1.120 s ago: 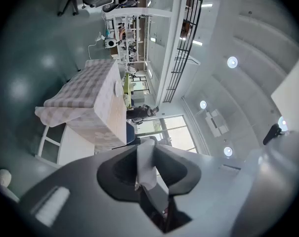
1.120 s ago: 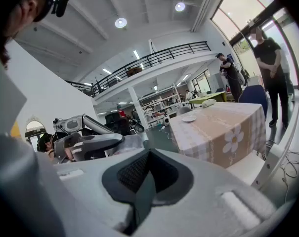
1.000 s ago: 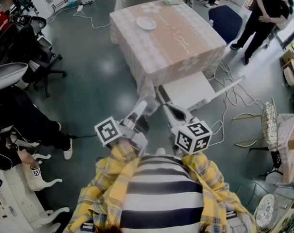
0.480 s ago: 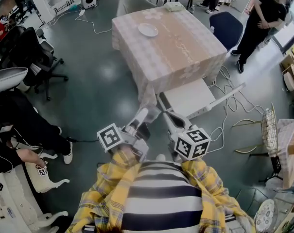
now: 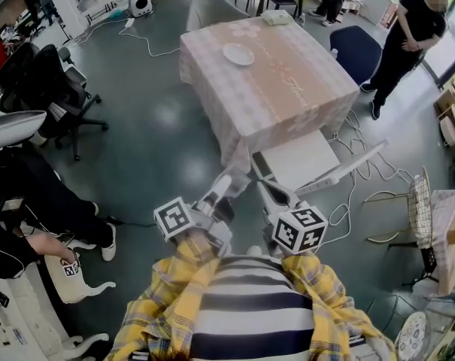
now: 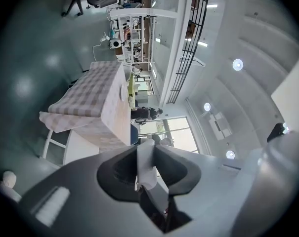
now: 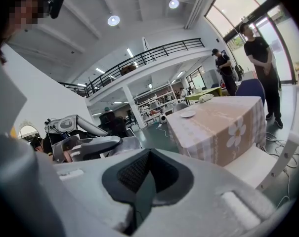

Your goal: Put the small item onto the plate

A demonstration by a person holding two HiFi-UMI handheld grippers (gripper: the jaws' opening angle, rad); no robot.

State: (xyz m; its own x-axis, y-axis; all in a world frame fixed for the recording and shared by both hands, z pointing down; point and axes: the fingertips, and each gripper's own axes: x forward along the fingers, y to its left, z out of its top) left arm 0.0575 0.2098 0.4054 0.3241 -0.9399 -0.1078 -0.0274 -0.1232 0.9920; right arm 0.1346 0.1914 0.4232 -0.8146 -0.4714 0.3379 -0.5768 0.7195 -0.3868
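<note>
carry stage, by judgement: small item [image 6: 145, 162], a white slab-like piece, pinched upright between the jaws of left gripper [image 6: 145, 152] and held off the floor, near the person's body. plate [image 5: 238, 54]: white, apparently bare, lying toward the far side of table [image 5: 287, 89], well apart from both grippers. right gripper [image 7: 147, 174]: jaws pressed together, nothing between them, no evident part in the job. next move, by judgement: close the stretch of floor to the table, reach across the checked cloth past the near edge, bring the item over the plate, lower it until it touches, then spread the jaws; a white bench [image 5: 295, 156] just beside the near edge may want stepping around. view notes: head view alone gives the layout, both grippers held low in front of the striped shirt, but hides the item; left gripper view alone shows the pinch; right gripper view shows the plate side-on on the table top.
</note>
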